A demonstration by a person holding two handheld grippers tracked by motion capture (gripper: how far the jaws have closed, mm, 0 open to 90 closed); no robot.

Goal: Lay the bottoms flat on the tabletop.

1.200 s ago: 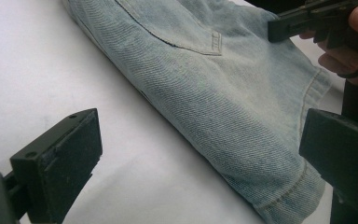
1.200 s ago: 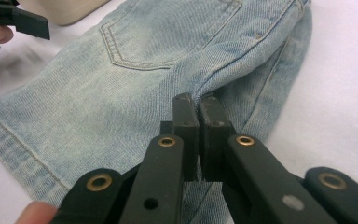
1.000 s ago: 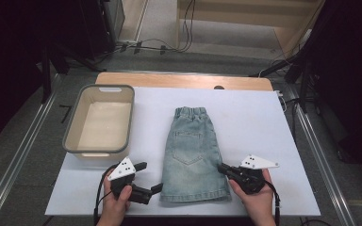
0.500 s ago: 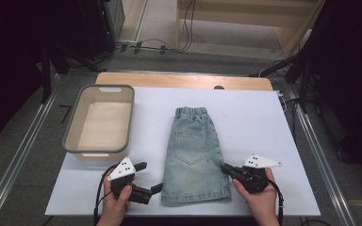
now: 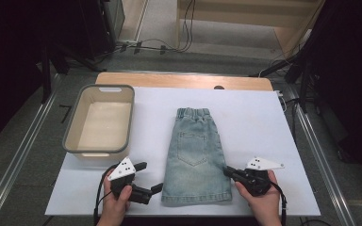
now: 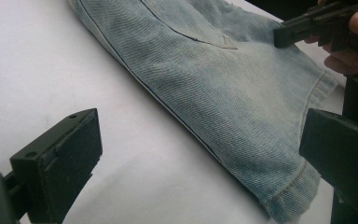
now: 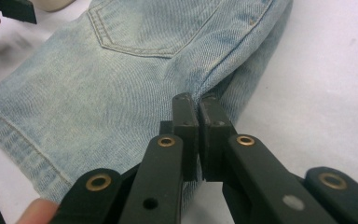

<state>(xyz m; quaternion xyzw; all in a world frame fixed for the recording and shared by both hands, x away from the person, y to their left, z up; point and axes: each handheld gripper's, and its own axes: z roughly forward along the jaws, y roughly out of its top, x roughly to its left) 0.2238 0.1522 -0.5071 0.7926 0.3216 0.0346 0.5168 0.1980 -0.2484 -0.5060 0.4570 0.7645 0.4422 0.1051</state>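
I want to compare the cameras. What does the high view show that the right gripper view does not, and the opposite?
High view: the beige tub left of the denim shorts, their elastic waistband, and the open left gripper.

Right gripper view: the right gripper shut, pinching a raised fold at the shorts' side edge.

Both: the shorts, their back pocket and the white table cover.

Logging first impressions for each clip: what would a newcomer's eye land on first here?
The pale denim shorts lie flat in the middle of the white table, waistband away from the person. The right gripper is shut on a pinch of cloth at their edge, while the left gripper waits open at the opposite edge near the hem. A beige bin stands to the left.
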